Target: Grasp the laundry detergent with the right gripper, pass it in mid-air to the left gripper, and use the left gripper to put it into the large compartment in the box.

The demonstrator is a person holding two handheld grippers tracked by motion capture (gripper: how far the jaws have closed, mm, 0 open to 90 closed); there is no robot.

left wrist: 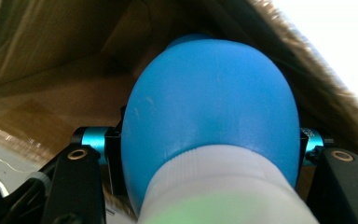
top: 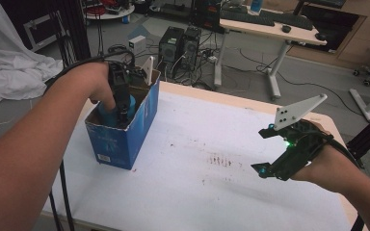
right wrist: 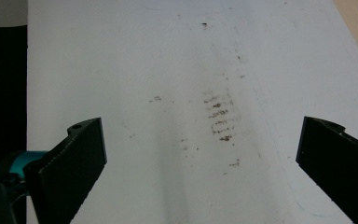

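Box first: open-topped blue cardboard box (top: pixel 125 134) sits at the far-left part of the white table (top: pixel 212 192), w/ a barcode label low on its near face. Left gripper (top: pixel 121 114) is plunged down into it from above, cable trailing off over the person's forearm. Inside the box, a rounded blue plastic bottle w/ a white ribbed cap end (left wrist: pixel 209 121) — in the left gripper view it sits right btwn the two black jaws, which press both its sides, so the left gripper is clamped on it. Brown cardboard walls close in around the bottle there. In the high view a bit of the bottle (top: pixel 107 115) shows blue just beside the gripper's tip, below the box rim.

Over to the right gripper (top: pixel 265 151): hovering above the table's right side, well apart from the box, jaws spread wide, nothing btwn them. Under it, a patch of brownish smudge marks (right wrist: pixel 219 116) on the white surface.
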